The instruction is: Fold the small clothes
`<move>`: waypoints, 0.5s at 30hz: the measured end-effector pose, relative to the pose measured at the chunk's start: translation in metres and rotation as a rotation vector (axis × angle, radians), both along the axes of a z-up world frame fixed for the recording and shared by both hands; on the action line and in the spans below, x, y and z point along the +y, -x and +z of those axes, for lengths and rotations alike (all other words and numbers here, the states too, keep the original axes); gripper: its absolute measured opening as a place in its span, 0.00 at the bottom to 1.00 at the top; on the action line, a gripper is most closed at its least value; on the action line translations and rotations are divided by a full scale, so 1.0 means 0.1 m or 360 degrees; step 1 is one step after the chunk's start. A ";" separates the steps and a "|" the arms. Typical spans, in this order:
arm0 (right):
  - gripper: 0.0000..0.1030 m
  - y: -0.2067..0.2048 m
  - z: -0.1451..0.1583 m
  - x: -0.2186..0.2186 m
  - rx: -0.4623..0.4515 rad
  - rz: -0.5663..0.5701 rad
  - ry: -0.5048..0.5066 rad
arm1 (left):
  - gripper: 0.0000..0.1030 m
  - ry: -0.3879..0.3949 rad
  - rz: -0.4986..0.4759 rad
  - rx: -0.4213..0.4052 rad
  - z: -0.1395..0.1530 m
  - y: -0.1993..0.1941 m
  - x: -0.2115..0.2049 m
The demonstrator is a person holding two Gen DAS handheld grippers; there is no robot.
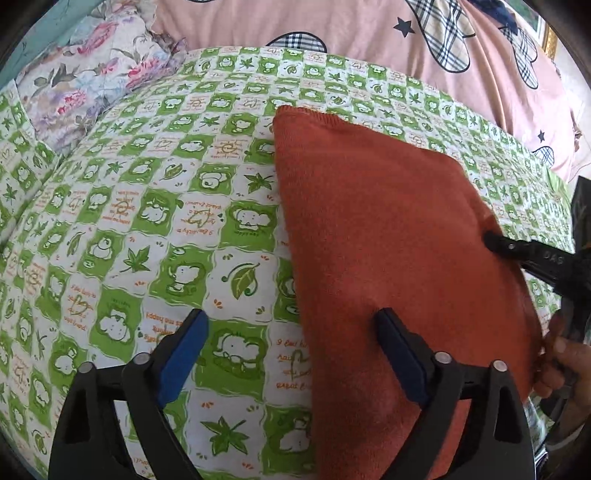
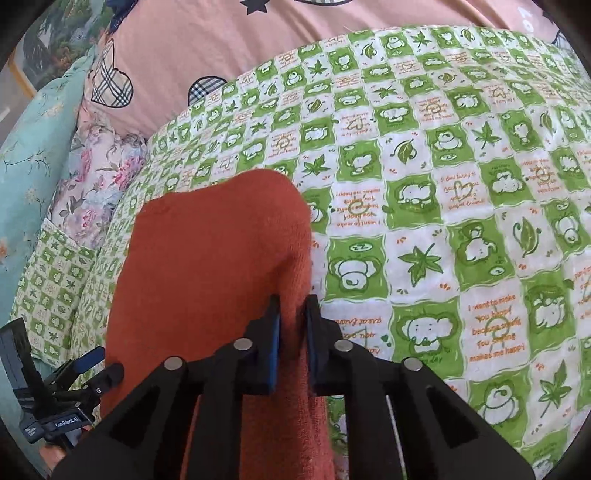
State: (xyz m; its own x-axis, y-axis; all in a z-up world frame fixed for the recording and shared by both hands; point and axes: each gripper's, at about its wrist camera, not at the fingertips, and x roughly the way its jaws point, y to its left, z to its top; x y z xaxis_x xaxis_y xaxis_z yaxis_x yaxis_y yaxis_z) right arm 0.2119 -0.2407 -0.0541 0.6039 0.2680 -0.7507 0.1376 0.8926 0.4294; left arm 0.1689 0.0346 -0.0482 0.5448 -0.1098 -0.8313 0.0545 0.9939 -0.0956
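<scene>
**One gripper clamped, one spread wide over the orange knit**

One garment is in play: an orange knit piece [image 1: 388, 229] lying on the green-and-white checked bedspread [image 1: 147, 229], already doubled into a thick, narrow slab with its far corner pointing toward the pink quilt [image 1: 332, 22]. The right gripper [image 2: 293, 325] has its jaws pinched tight on the garment's right-hand edge, where the layers bunch into a raised ridge between the blue pads. The left gripper [image 1: 291, 332] has its jaws spread wide and holds nothing; one finger sits over the bedspread, the other over the cloth's near left edge.

The fold looks to be midway: the piece is reduced in width, and the pinched edge seems about to be carried over or tugged straight. The next move probably calls for the left gripper to close on the near edge, or press it down, so the stack does not slide while the right one pulls. The knit is soft and thick, so its layers may slip apart if lifted from one side only.
</scene>
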 end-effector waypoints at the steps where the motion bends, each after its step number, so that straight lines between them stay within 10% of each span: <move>1: 0.22 0.01 0.04 0.01 0.0005 -0.0002 0.0013 | 0.94 0.0001 0.0005 0.0007 0.00 -0.01 0.01; 7: 0.27 0.35 0.27 0.05 -0.0018 -0.0006 0.0063 | 0.93 -0.0037 0.0026 0.0009 0.09 0.06 0.03; 15: 0.64 1.00 0.53 0.39 -0.0106 0.0212 0.0114 | 0.93 -0.0097 0.0006 -0.0009 0.25 0.51 0.01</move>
State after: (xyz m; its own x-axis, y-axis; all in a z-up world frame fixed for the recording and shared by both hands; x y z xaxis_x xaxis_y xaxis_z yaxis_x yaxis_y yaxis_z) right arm 0.1118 -0.2018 -0.0014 0.6158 0.2961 -0.7301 -0.0106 0.9297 0.3681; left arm 0.1181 0.0359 -0.0227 0.5496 -0.0572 -0.8335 0.0513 0.9981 -0.0347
